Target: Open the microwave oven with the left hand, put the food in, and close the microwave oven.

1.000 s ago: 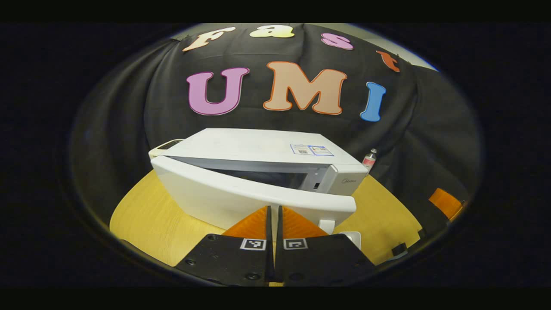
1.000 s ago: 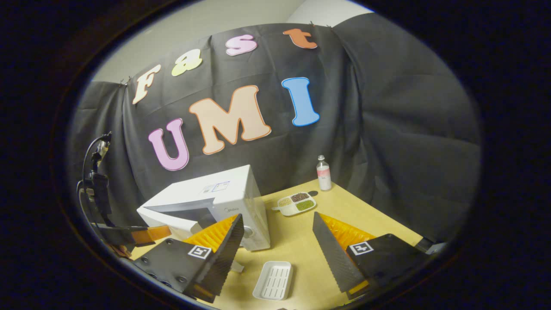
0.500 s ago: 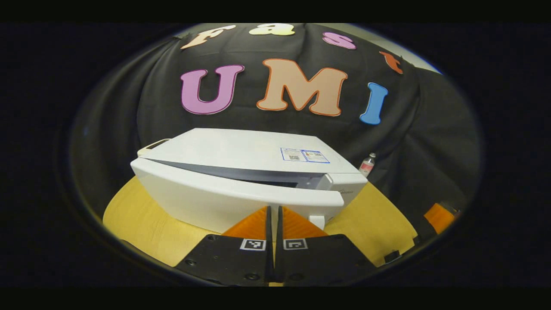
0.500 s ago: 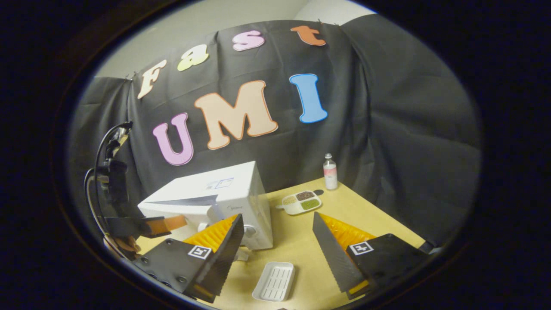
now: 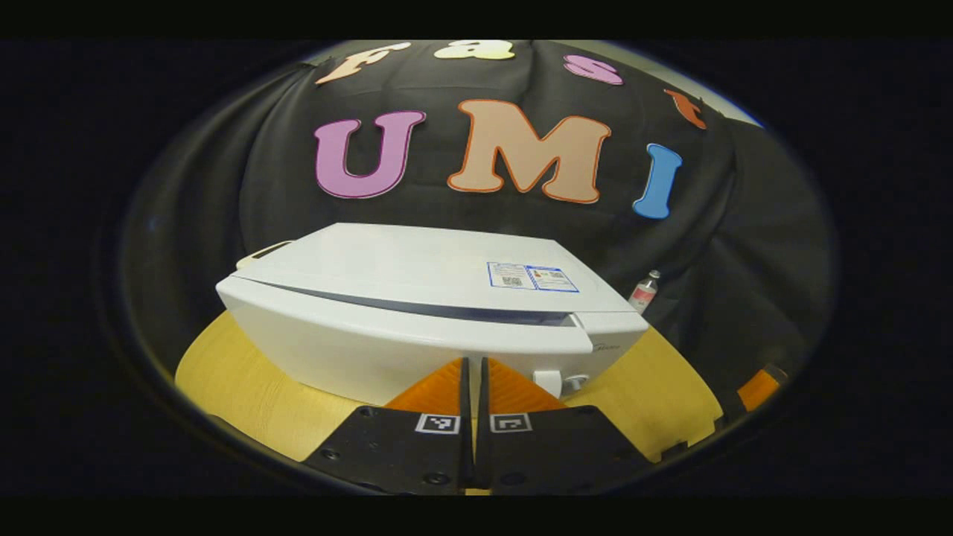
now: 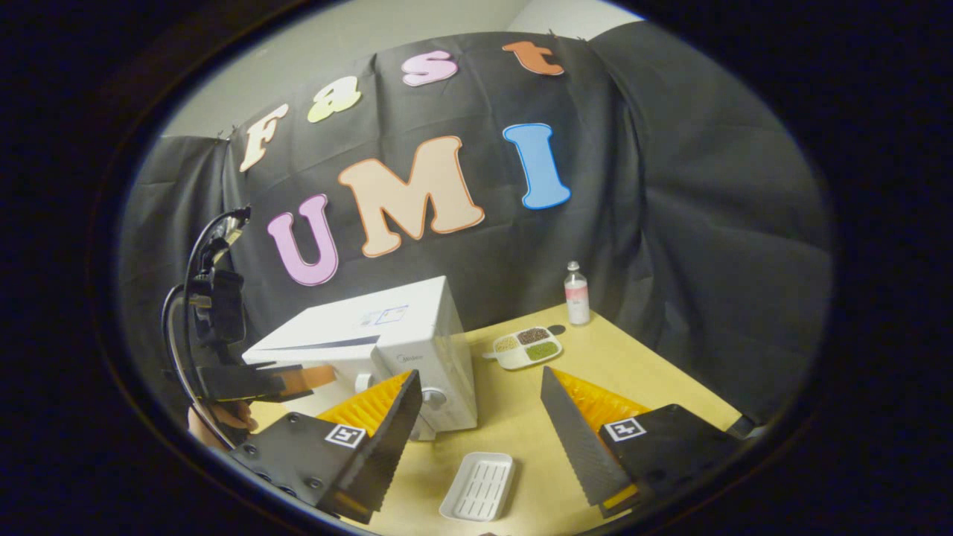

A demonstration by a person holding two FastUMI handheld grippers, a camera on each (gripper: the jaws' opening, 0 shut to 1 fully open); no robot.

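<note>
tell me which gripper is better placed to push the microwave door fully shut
Left. The left gripper has its shut fingers right at the microwave door, which is nearly closed with a thin gap left. The right gripper hangs open over the table, off to the side.

In the right gripper view, the right gripper [image 6: 476, 417] hangs over the yellow table [image 6: 640, 372] with its two fingers spread wide apart and nothing between them. Below the gap lies an empty white tray [image 6: 478, 487]. The white microwave [image 6: 387, 335] stands to the left, its door nearly closed, and the left gripper [image 6: 313, 378] reaches its front. Farther back sit a divided dish of food [image 6: 525, 346] and, near it, a small bottle [image 6: 575, 293].
</note>
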